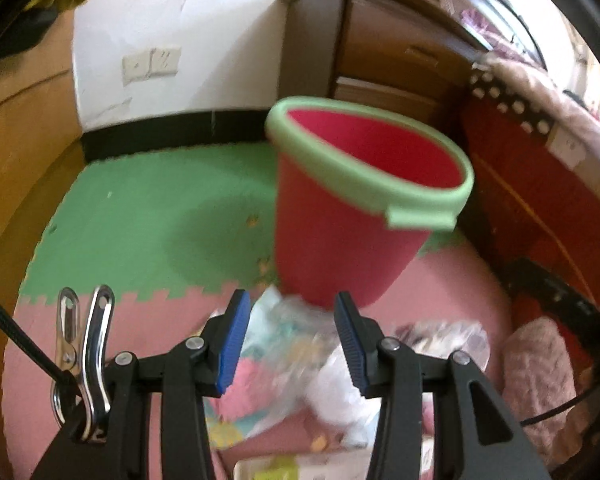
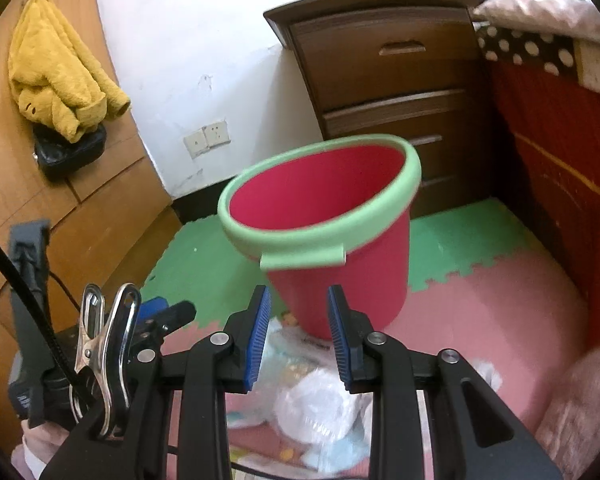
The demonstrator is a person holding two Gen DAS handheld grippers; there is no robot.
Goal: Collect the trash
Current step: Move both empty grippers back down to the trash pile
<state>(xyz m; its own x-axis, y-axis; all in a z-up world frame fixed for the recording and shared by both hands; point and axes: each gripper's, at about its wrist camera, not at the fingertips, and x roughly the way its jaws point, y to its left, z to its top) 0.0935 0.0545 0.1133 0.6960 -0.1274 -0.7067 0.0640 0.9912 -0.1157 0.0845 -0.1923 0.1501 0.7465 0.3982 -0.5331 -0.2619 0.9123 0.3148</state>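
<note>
Trash (image 1: 300,360) is lying on the floor mat (image 1: 148,216), just in front of the red bucket (image 1: 340,240). It is a messy pile of clear plastic bags and crinkly wrappers (image 2: 320,404), and it is blurry in both views. The pile is sitting on the pink part of the mat, and the bucket is standing where the pink and green parts are meeting.

The bucket is showing a light green rim (image 2: 300,256) and is looking empty inside. It is leaning a bit in both views, but that may be the round lens.

The left gripper (image 1: 290,340) is hanging over the trash. Its blue fingers (image 1: 232,344) are spread apart and are holding nothing. The right gripper (image 2: 298,336) is hanging over the same pile, with its blue fingers (image 2: 258,336) also apart and holding nothing. I cannot tell if either one is touching the bags.

A brown chest of drawers (image 2: 392,80) is standing behind the bucket, against the white wall (image 2: 188,40). A yellow cloth (image 2: 56,72) is hanging on the wooden door to the left, above a black bag (image 2: 68,148). A bed with a red side (image 2: 552,140) is sitting to the right.
</note>
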